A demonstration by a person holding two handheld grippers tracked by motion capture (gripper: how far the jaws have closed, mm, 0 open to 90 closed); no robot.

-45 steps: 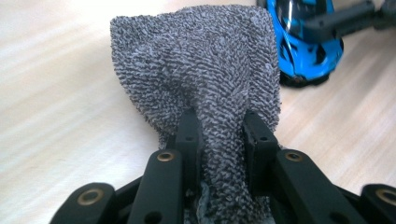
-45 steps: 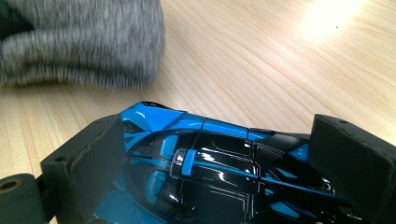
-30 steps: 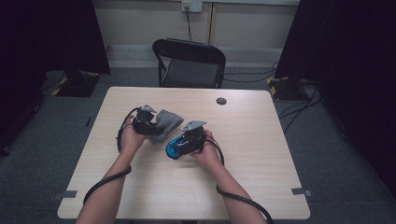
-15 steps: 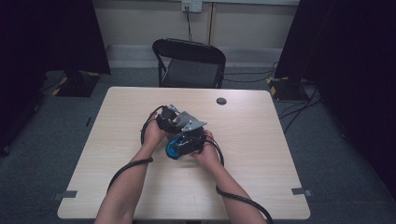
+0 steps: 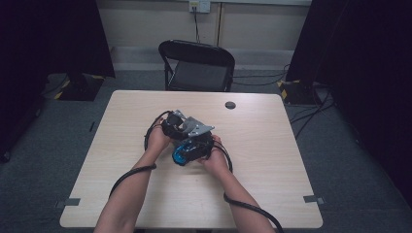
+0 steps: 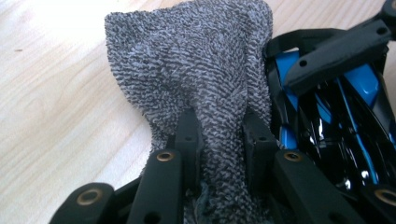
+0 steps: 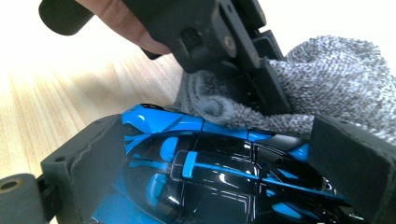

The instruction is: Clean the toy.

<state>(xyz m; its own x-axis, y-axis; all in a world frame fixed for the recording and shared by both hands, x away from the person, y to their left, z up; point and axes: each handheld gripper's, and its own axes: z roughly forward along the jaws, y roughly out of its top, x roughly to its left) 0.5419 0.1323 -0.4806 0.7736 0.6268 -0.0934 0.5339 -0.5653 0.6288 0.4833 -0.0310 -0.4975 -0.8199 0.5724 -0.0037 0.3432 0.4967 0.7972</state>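
Observation:
A glossy blue and black toy car [image 7: 210, 177] sits between the jaws of my right gripper [image 7: 224, 154], which is shut on its sides. My left gripper [image 6: 218, 126] is shut on a grey terry cloth [image 6: 187, 70], pinched between its two fingers. The cloth [image 7: 336, 79] lies against the car's far side and top edge. In the left gripper view the car [image 6: 336, 126] is right beside the cloth. From above, both grippers meet mid-table: the left gripper [image 5: 175, 127] just behind the right gripper [image 5: 194, 143], with the car [image 5: 180, 155] poking out at its left.
The light wooden table [image 5: 272, 160] has bare surface all round the hands. A small black round object [image 5: 230, 105] lies near the far edge. A black folding chair [image 5: 197, 63] stands behind the table. Cables trail from both grippers over the front.
My left gripper has carried the grey cloth rightward from the table's left-centre up against the car. The right gripper and the car have hardly moved.

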